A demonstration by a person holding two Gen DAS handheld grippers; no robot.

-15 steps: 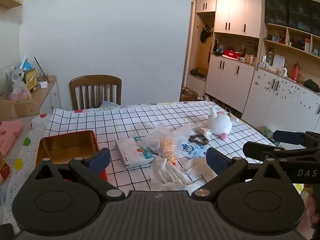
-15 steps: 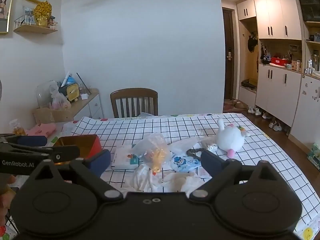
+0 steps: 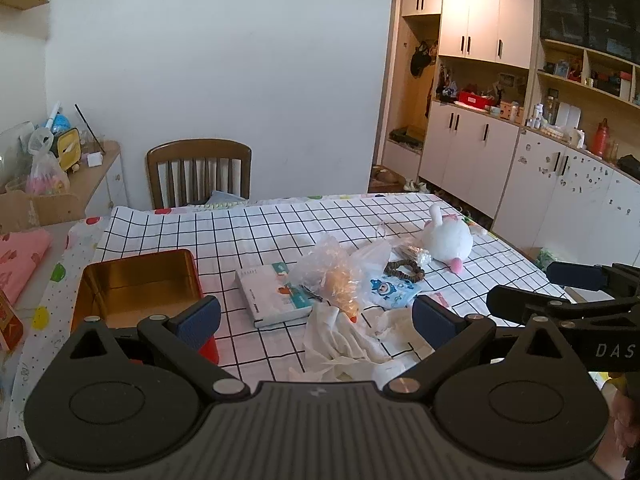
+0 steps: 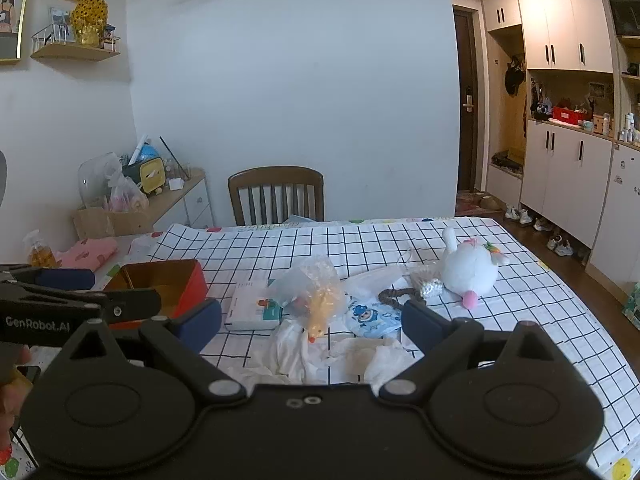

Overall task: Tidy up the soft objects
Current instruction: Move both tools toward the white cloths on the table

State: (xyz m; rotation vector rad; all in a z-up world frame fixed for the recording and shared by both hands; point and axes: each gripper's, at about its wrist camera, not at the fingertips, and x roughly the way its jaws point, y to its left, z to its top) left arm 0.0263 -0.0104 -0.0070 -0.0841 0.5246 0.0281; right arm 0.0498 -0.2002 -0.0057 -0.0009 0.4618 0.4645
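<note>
On the checked tablecloth (image 3: 280, 236) lie a white plush unicorn (image 3: 447, 240) (image 4: 470, 269), a crumpled white cloth (image 3: 348, 340) (image 4: 320, 354), a clear plastic bag with a yellow toy inside (image 3: 338, 276) (image 4: 316, 300), a blue cartoon pack (image 3: 390, 290) (image 4: 370, 316) and a brown hair tie (image 3: 404, 270) (image 4: 394, 294). A red tin with a gold inside (image 3: 136, 288) (image 4: 164, 284) stands open at the left. My left gripper (image 3: 316, 320) is open and empty above the near edge, over the cloth. My right gripper (image 4: 310, 322) is open and empty beside it.
A white box (image 3: 274, 294) (image 4: 252, 308) lies next to the bag. A wooden chair (image 3: 199, 172) (image 4: 276, 194) stands at the far side. A side cabinet with clutter (image 4: 160, 196) is at the left, and white cupboards (image 3: 472, 148) stand at the right.
</note>
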